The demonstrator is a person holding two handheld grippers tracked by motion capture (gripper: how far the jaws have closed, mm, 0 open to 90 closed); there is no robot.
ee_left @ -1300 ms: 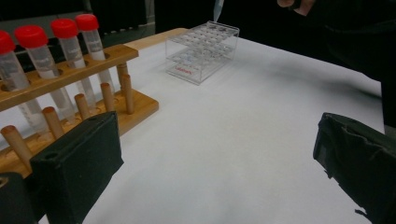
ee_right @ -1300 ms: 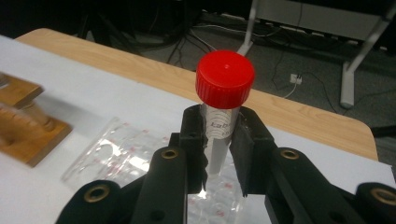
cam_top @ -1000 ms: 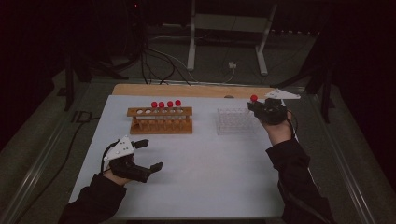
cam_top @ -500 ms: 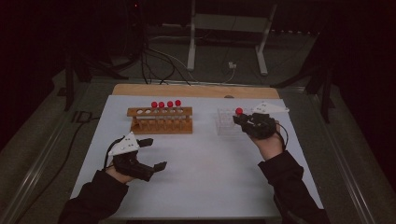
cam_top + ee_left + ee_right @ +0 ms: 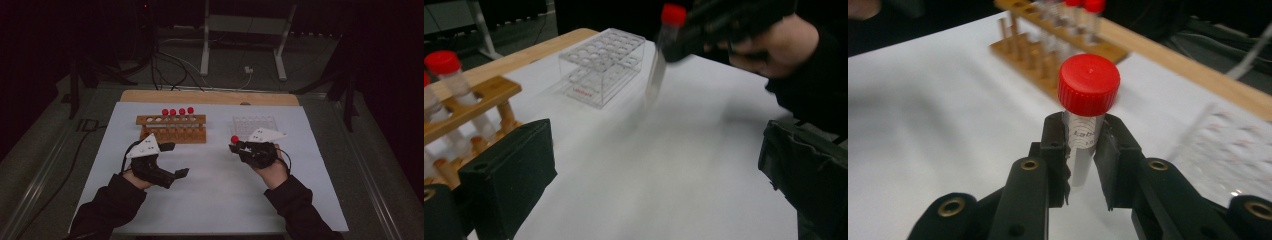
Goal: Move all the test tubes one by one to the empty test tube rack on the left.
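Note:
My right gripper [image 5: 237, 146] [image 5: 1082, 142] is shut on a clear test tube with a red cap [image 5: 1088, 85] [image 5: 234, 139] [image 5: 672, 14], held upright above the white mat, between the two racks. The wooden rack [image 5: 171, 128] [image 5: 1058, 45] [image 5: 471, 107] stands at the back left with several red-capped tubes [image 5: 177, 111]. The clear plastic rack [image 5: 254, 123] [image 5: 603, 62] [image 5: 1238, 150] stands at the back right. My left gripper [image 5: 172, 159] [image 5: 654, 165] hovers open over the mat in front of the wooden rack, nothing between its jaws.
A white mat [image 5: 210, 195] covers the table, with a strip of bare wood [image 5: 210, 97] along the far edge. Cables and a metal stand [image 5: 240, 30] lie on the floor beyond.
My right gripper has carried the red-capped tube from beside the clear rack leftward and toward me, to the mat's middle. My left gripper has shifted a little forward and up.

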